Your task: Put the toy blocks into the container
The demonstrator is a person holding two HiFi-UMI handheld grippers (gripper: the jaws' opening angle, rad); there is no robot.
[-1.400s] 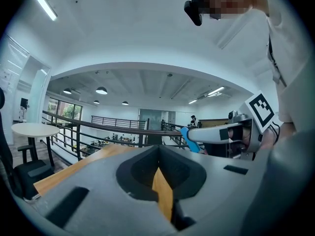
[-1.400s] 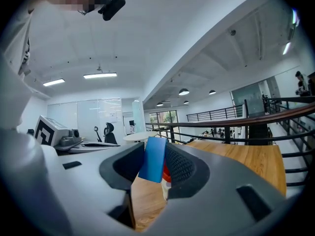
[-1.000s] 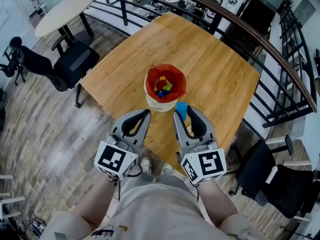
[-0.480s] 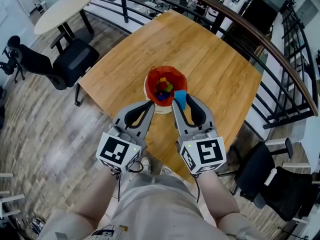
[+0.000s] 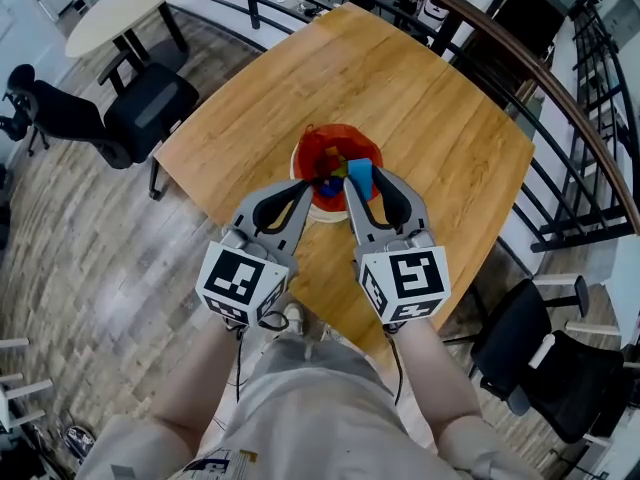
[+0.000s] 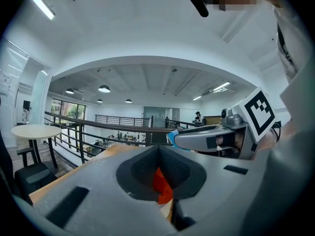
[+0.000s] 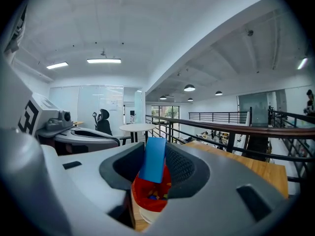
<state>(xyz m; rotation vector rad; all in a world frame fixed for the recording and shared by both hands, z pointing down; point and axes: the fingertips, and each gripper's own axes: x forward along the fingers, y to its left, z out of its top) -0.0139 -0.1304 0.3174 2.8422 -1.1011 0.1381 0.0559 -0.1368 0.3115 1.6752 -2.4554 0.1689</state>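
Item one: my right gripper [image 5: 365,181] was clamped on a blue block [image 7: 154,160], poised over the red-lined container [image 5: 335,140] on the wooden table [image 5: 420,98]. Item two: my left gripper [image 5: 304,188], jaws together, empty, just beside it. Coloured blocks [image 5: 328,181] lay inside the container.

The container [image 5: 312,148] stood on the table [image 5: 400,78] near its 6 o'clock edge (blocks [image 5: 328,180] inside); another block [image 5: 359,177] hung over its 3 o'clock side, a chair [image 5: 140,118] beyond the table's 9 o'clock
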